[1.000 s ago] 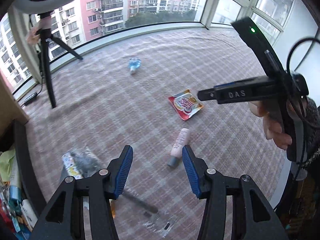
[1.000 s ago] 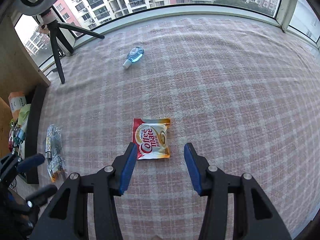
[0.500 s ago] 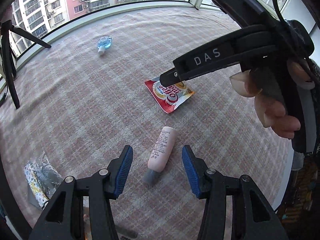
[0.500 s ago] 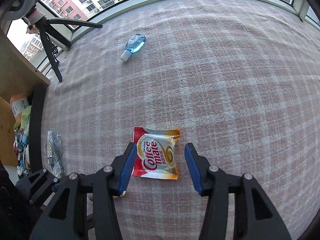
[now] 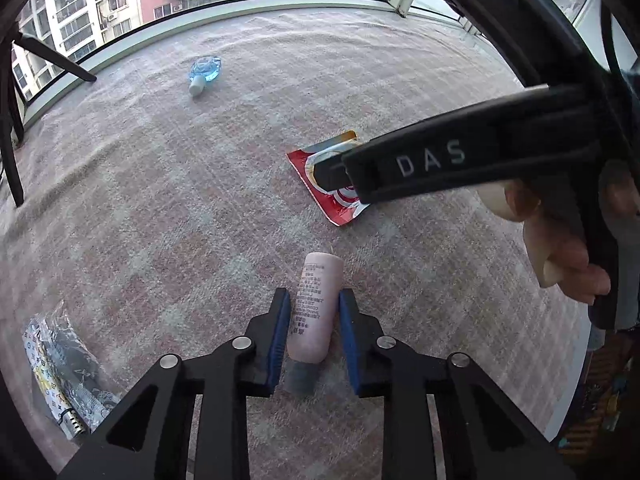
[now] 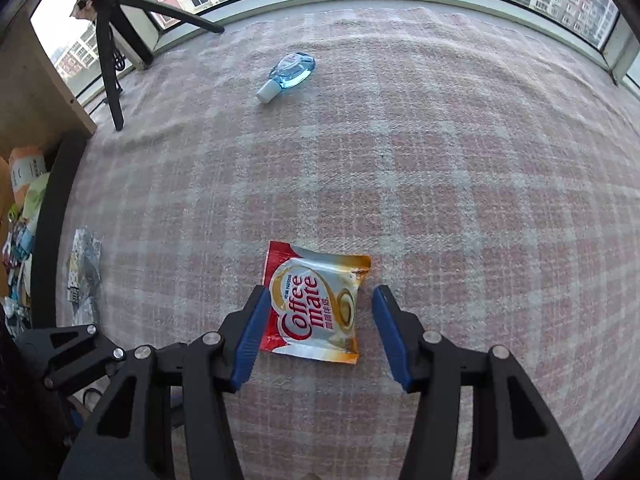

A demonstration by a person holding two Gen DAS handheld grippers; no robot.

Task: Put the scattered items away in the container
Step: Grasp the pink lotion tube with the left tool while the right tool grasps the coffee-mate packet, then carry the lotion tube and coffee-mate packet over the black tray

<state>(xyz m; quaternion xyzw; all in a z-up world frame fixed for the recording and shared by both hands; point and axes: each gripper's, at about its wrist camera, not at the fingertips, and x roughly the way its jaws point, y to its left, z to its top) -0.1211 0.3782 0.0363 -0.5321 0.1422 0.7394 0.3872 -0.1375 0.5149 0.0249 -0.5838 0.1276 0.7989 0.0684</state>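
Observation:
A pink tube [image 5: 315, 308] with a grey cap lies on the plaid carpet between the blue pads of my left gripper [image 5: 313, 328], which has closed around it with both pads against its sides. A red Coffee-mate packet [image 6: 316, 304] lies flat between the wide-open jaws of my right gripper [image 6: 318, 328]. The packet also shows in the left wrist view [image 5: 336, 196], partly hidden by the right gripper's body. A blue bottle [image 6: 290, 72] lies farther off, and a clear patterned bag [image 5: 60, 364] lies at the left.
The container [image 6: 50, 216], a dark-rimmed box with several items inside, sits at the left edge of the right wrist view. A tripod [image 6: 110, 60] stands at the back left by the window. The plaid carpet [image 6: 460, 184] reaches to the curved window wall.
My left gripper moved forward over the pink tube and its jaws narrowed onto it. My right gripper lowered toward the Coffee-mate packet, still open.

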